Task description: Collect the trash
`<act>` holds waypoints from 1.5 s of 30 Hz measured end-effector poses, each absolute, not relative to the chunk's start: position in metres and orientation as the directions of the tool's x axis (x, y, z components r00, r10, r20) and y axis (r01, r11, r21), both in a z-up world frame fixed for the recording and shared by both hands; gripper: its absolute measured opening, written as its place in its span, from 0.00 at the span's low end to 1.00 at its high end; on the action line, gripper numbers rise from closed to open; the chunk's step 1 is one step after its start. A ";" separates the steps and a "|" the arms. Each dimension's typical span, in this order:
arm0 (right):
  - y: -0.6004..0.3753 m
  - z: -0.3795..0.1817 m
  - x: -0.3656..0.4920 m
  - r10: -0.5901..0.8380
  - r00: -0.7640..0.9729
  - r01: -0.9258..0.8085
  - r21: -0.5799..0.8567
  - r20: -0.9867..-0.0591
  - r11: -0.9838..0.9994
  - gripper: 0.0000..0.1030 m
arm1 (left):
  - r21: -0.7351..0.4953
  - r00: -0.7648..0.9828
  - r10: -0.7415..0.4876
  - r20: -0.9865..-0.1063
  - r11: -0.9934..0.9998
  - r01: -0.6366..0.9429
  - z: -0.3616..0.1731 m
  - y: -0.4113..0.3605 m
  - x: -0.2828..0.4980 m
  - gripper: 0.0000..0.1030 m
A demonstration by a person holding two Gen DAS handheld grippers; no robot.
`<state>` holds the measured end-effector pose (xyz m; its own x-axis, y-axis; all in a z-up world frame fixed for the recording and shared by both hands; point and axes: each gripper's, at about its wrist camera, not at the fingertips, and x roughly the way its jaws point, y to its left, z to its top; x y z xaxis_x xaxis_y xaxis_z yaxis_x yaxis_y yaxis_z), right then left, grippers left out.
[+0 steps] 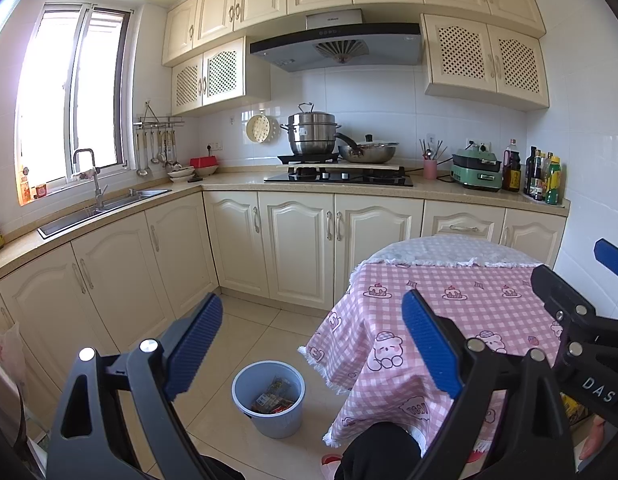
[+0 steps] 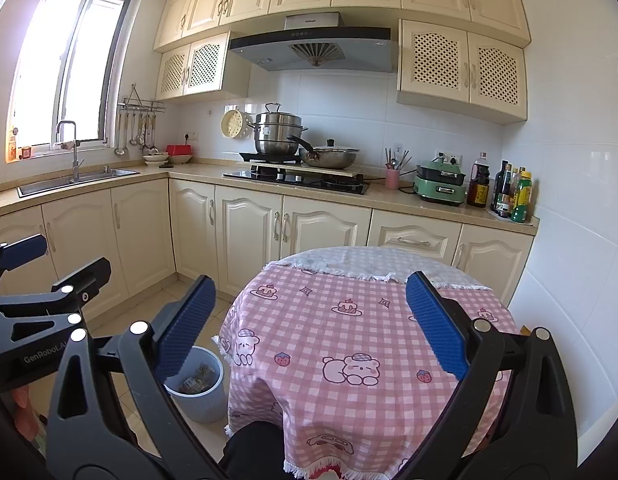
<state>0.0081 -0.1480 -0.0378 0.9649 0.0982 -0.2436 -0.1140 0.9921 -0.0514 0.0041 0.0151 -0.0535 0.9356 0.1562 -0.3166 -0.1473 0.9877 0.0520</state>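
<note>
A grey-blue trash bin (image 1: 269, 398) stands on the tiled floor left of a round table, with several wrappers (image 1: 275, 396) inside. It also shows in the right wrist view (image 2: 201, 390), partly behind my right gripper's left finger. The table (image 2: 349, 344) has a pink checked cloth with bear prints, and no loose trash shows on it. My left gripper (image 1: 313, 344) is open and empty, held above the bin and the table's left edge. My right gripper (image 2: 313, 328) is open and empty over the table top. Each gripper shows at the edge of the other's view.
Cream cabinets (image 1: 297, 248) run along the back and left. A counter holds a sink (image 1: 105, 208), a hob with a steel pot (image 1: 313, 134) and pan, a green appliance (image 1: 477, 170) and bottles (image 1: 543, 178). A dark knee (image 1: 373, 452) shows at the bottom.
</note>
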 end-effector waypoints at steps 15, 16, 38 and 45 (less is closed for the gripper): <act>-0.151 -0.039 0.013 0.103 0.963 -0.121 -0.055 -0.250 0.991 0.91 | 0.055 0.934 0.156 -0.322 0.988 -0.146 -0.055 0.016 0.006 0.87; -0.152 -0.040 0.013 0.104 0.963 -0.121 -0.056 -0.251 0.991 0.91 | 0.055 0.933 0.156 -0.323 0.988 -0.146 -0.056 0.016 0.006 0.87; -0.158 -0.047 0.014 0.104 0.959 -0.123 -0.056 -0.263 0.991 0.92 | 0.063 0.925 0.163 -0.342 0.987 -0.151 -0.059 0.018 0.009 0.87; -0.157 -0.047 0.016 0.104 0.959 -0.123 -0.055 -0.264 0.991 0.91 | 0.064 0.925 0.162 -0.343 0.987 -0.149 -0.060 0.018 0.010 0.87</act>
